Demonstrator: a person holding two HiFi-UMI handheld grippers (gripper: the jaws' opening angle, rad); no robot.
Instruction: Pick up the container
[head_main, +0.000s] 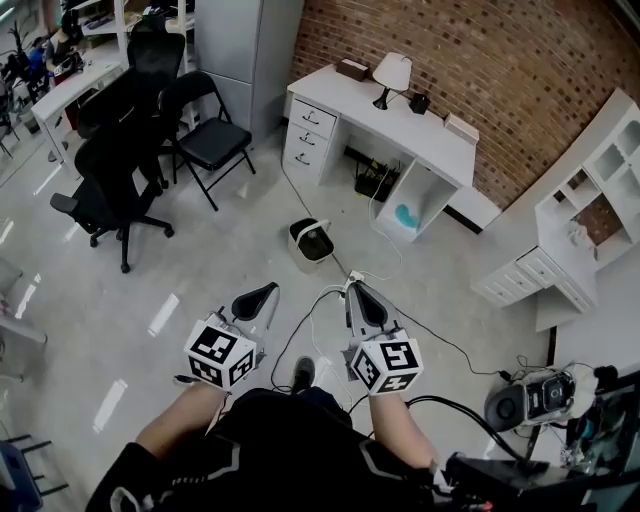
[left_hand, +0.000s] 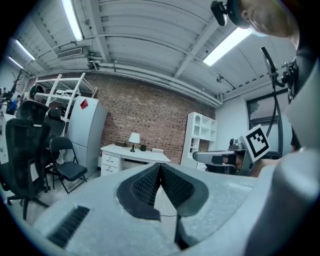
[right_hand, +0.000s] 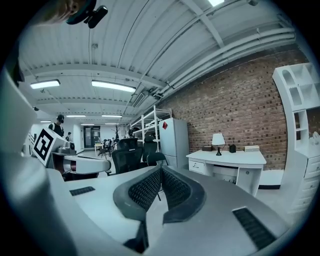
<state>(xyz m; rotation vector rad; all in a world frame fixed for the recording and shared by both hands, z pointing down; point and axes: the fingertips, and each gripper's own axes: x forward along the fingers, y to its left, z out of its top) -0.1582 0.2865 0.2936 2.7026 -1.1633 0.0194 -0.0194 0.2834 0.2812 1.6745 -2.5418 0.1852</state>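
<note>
Holds left hand-held gripper (head_main: 262, 294) and right hand-held gripper (head_main: 356, 292) closed, empty; risks shoving container (head_main: 311, 244), frame centre, unless opened; may snag cable (head_main: 296, 335).

A glossy, light-reflecting floor (head_main: 120, 330) is seen beneath the left gripper (head_main: 258, 298) and right gripper (head_main: 354, 288). Ahead of them a rough brick wall (head_main: 480, 70) is shown behind a smooth white desk (head_main: 400, 125). Matt black ribbed pads (left_hand: 142, 187) are carried by the left gripper.
</note>
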